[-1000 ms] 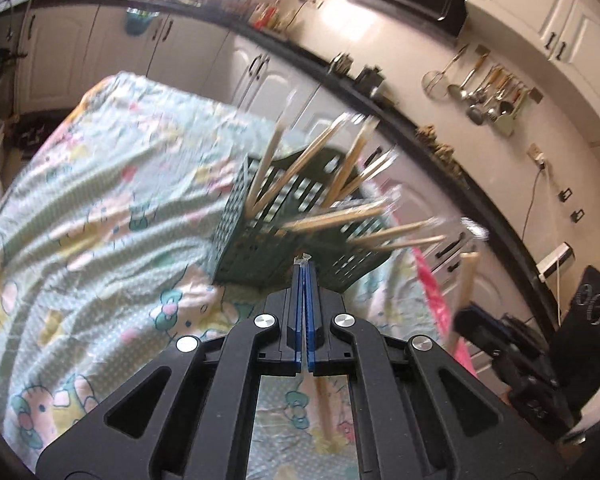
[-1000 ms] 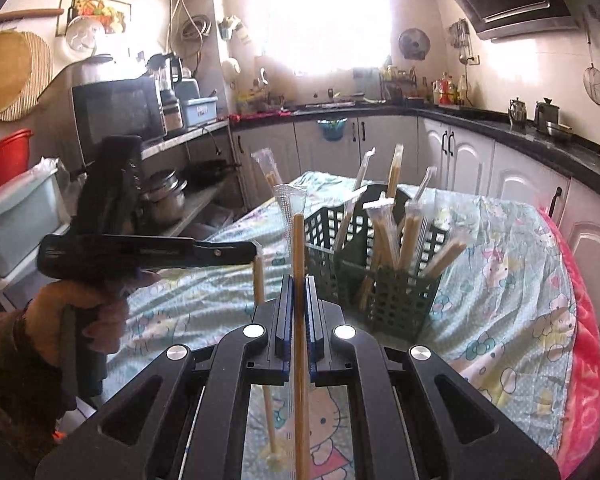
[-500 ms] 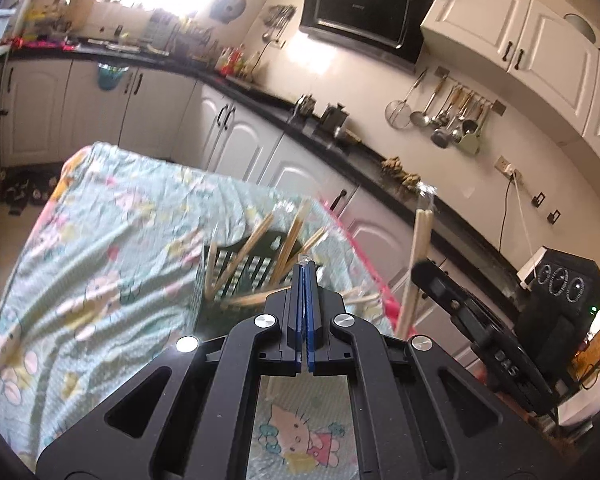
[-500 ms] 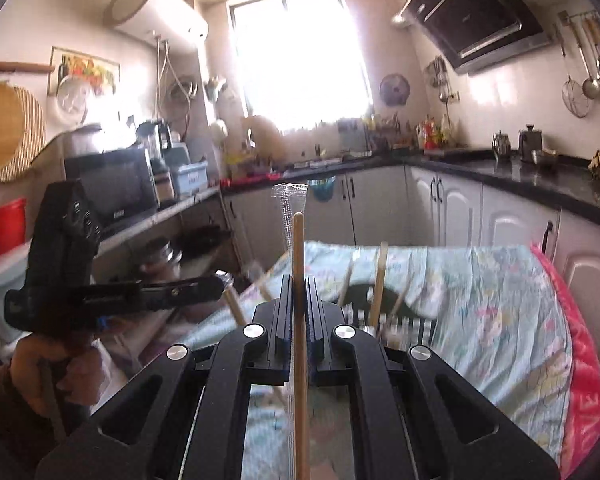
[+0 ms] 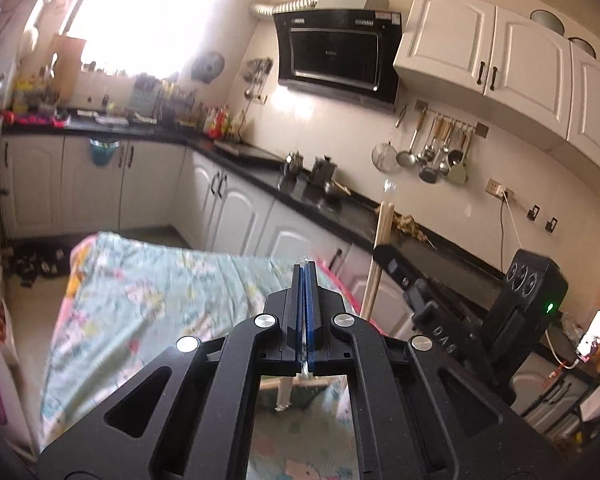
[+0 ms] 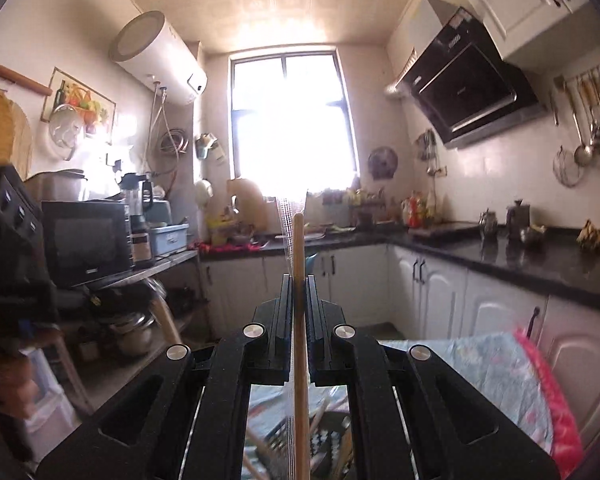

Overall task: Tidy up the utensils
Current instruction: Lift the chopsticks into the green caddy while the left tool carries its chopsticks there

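Chopsticks (image 6: 299,320) pinched upright by right gripper (image 6: 299,280).

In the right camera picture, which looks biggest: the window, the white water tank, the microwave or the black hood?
1. Window
2. Hood
3 and 4. Tank and microwave look about alike, so I won't rank them.

This is picture size only; nearness changes it.

Basket (image 6: 332,440) mostly hidden behind right gripper (image 6: 299,280); chopstick (image 6: 299,320) btm cut off by edge; tablecloth (image 6: 500,372) blurred.
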`<state>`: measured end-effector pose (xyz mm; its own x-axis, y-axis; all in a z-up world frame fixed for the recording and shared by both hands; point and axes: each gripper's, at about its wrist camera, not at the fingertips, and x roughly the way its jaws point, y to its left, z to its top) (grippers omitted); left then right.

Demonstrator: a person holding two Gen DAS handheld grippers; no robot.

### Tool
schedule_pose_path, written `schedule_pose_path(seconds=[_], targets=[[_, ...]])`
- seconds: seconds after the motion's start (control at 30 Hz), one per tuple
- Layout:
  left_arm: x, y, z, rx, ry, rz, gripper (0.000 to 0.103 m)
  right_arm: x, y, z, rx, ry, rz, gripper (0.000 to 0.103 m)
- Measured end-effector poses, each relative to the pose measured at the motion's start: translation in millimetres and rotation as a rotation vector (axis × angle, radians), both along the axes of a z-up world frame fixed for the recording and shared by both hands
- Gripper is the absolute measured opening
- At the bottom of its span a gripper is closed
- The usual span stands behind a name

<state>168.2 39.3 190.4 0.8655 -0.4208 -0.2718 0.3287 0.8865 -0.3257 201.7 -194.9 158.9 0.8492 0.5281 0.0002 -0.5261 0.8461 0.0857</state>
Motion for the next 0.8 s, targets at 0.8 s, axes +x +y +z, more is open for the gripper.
schedule_pose_path(seconds=[0.8], targets=[[59, 4, -33, 0.062, -0.013, 0.141, 0.000, 67, 48, -41, -0.039, 0.003, -0.227, 0.006]])
